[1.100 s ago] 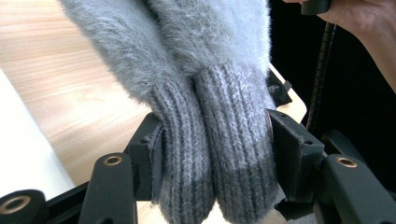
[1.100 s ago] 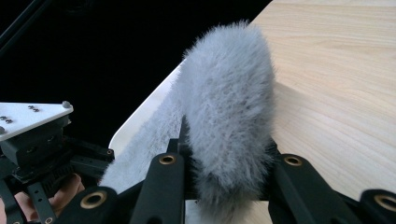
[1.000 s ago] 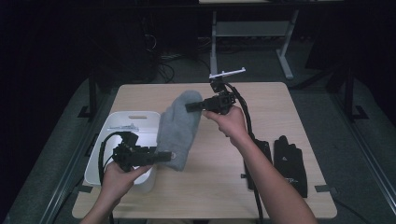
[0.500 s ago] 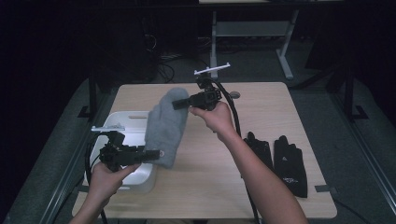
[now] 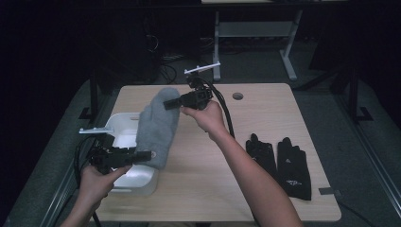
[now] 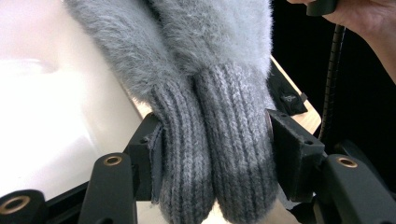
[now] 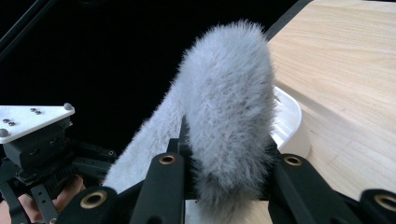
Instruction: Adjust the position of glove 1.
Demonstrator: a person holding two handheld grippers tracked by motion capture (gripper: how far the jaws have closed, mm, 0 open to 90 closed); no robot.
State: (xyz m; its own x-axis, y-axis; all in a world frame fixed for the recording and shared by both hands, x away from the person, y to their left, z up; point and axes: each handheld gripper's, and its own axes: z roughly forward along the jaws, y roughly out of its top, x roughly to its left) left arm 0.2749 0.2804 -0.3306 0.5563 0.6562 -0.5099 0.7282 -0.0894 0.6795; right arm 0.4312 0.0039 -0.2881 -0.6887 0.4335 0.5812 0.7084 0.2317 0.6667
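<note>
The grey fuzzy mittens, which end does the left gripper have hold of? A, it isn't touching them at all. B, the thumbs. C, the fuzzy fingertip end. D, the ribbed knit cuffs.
D: in the left gripper view the left gripper clamps the ribbed cuffs of the grey mittens, while the right gripper pinches the fuzzy far end.

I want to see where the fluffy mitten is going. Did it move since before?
Yes. The grey mittens, held by both grippers, have shifted left, away from the black gloves, and now hang over the white bin.
</note>
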